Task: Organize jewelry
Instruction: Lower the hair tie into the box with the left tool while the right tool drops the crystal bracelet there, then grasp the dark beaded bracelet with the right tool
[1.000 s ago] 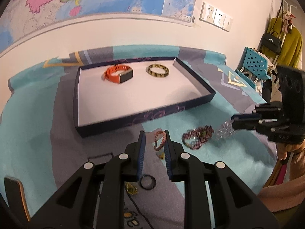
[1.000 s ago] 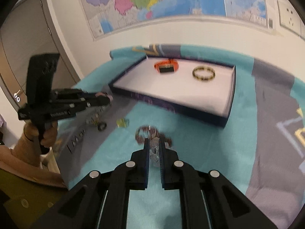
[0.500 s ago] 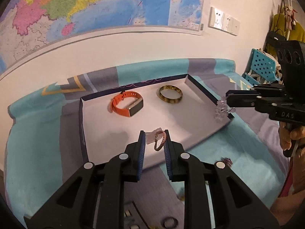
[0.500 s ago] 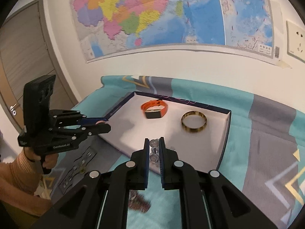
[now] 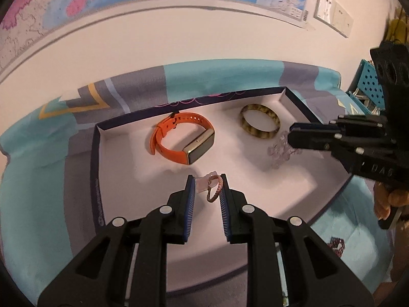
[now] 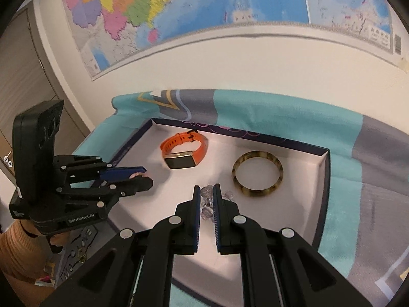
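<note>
My left gripper (image 5: 206, 179) is shut on a small pink braided bracelet (image 5: 214, 190) with a clear tag and holds it above the white floor of the dark-rimmed tray (image 5: 95, 158). My right gripper (image 6: 207, 189) is shut on a clear bead bracelet (image 6: 207, 206), also over the tray (image 6: 323, 179); the bead bracelet shows in the left wrist view (image 5: 278, 151) too. In the tray lie an orange smartwatch (image 5: 184, 138) (image 6: 184, 151) and a tortoiseshell bangle (image 5: 259, 124) (image 6: 257, 175).
The tray sits on a teal and grey cloth (image 5: 33, 158). A dark red bead bracelet (image 5: 336, 245) lies on the cloth right of the tray. Small rings lie on the cloth at the left in the right wrist view (image 6: 76, 253). A wall with a map stands behind.
Both grippers lifted their bracelets off the cloth and carried them forward over the tray. They now sit lower and closer to the tray floor than half a second ago.
</note>
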